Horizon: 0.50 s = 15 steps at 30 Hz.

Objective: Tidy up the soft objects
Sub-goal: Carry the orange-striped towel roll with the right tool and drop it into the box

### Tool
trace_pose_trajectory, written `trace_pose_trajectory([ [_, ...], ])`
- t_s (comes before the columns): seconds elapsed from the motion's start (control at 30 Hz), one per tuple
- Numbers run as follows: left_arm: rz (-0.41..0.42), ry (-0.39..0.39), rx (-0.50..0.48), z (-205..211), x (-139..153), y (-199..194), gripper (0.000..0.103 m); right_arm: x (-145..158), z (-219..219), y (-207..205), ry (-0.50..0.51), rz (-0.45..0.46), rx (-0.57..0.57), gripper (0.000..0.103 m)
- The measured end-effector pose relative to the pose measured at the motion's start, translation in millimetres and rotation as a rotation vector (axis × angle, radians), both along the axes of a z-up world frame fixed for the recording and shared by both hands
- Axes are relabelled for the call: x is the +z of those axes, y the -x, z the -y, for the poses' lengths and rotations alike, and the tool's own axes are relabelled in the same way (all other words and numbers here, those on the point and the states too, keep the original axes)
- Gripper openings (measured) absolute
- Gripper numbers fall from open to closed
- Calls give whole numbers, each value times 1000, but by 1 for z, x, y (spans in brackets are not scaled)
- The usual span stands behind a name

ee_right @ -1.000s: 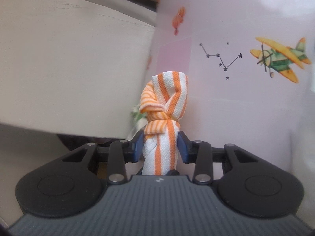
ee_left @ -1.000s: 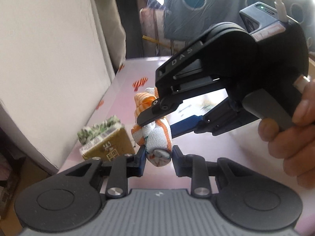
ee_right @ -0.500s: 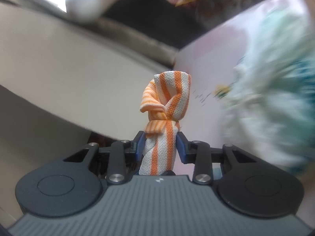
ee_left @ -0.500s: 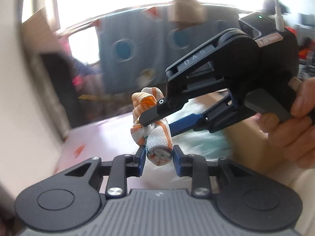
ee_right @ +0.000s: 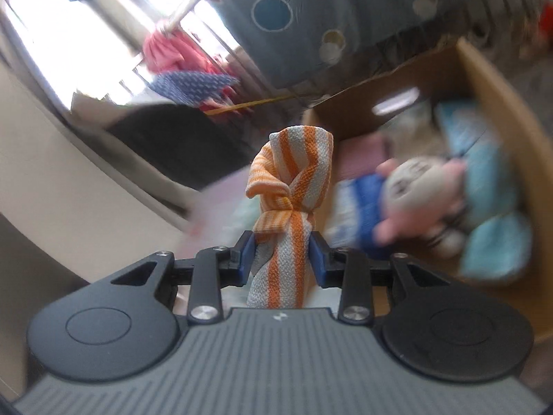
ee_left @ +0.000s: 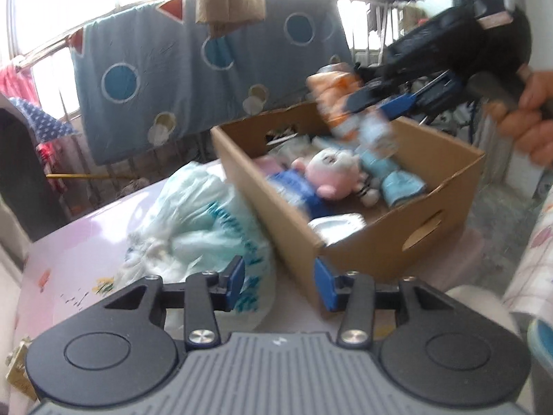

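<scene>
The right tongs point(ee_right: 282, 254) are clamped on a knotted orange-and-white striped cloth point(ee_right: 292, 207). Their blue pads press its lower part from both sides, and the knot and folded top stand upright beyond them. In the left wrist view the right tongs point(ee_left: 380, 98) are held high, above the far part of a cardboard box point(ee_left: 366, 252), angled down and to the left, with the cloth point(ee_left: 337, 102) blurred at their tip over the box's open top. The right hand point(ee_left: 528, 117) grips the handle at the right edge of that view, fingers curled around it.

The left tongs point(ee_left: 279, 282) are low and level, pads apart with nothing between them. They point at the near corner of the box, and a white and pale blue plastic bag point(ee_left: 207, 224) lies just beside the box's left wall.

The box sits at the right side of a pink bench point(ee_left: 86, 242). Inside it lie a pink plush doll point(ee_left: 331, 171) in blue clothes, a light blue soft thing point(ee_left: 397, 183) touching it, and something white near the front wall. In the right wrist view the doll point(ee_right: 414, 193) shows to the right of the cloth, blurred. A blue quilt point(ee_left: 193, 65) with circles hangs on a rail behind the bench.
</scene>
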<state>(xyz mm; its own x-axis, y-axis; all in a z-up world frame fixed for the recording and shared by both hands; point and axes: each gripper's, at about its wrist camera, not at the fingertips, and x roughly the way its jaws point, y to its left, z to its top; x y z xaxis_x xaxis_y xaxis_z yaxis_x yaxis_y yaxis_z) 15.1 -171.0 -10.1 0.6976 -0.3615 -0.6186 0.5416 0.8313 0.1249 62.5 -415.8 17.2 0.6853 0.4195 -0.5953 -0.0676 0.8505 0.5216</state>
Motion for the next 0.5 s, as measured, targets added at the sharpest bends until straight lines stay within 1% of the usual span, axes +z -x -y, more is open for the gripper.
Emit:
trace_pose_trajectory([
  [0.1, 14, -50, 64, -15, -7, -7, 47, -10, 2, -15, 111, -46, 75, 33],
  [0.2, -16, -63, 125, -35, -12, -14, 47, -33, -16, -37, 276, -104, 188, 35],
  [0.23, -27, -67, 147, -44, -13, -15, 47, -43, -24, -47, 303, -144, 223, 35],
  [0.3, -43, -75, 189, -61, -14, -18, 47, -64, -33, -60, 315, -229, 274, 35],
  [0.37, -53, -80, 227, -75, -13, -19, 46, -79, -36, -67, 318, -296, 276, 38],
  [0.43, -59, -76, 260, -90, -10, -19, 46, -82, -33, -66, 300, -316, 245, 41],
  [0.5, -64, -70, 284, -101, -9, -19, 46, -84, -27, -67, 244, -314, 208, 43],
])
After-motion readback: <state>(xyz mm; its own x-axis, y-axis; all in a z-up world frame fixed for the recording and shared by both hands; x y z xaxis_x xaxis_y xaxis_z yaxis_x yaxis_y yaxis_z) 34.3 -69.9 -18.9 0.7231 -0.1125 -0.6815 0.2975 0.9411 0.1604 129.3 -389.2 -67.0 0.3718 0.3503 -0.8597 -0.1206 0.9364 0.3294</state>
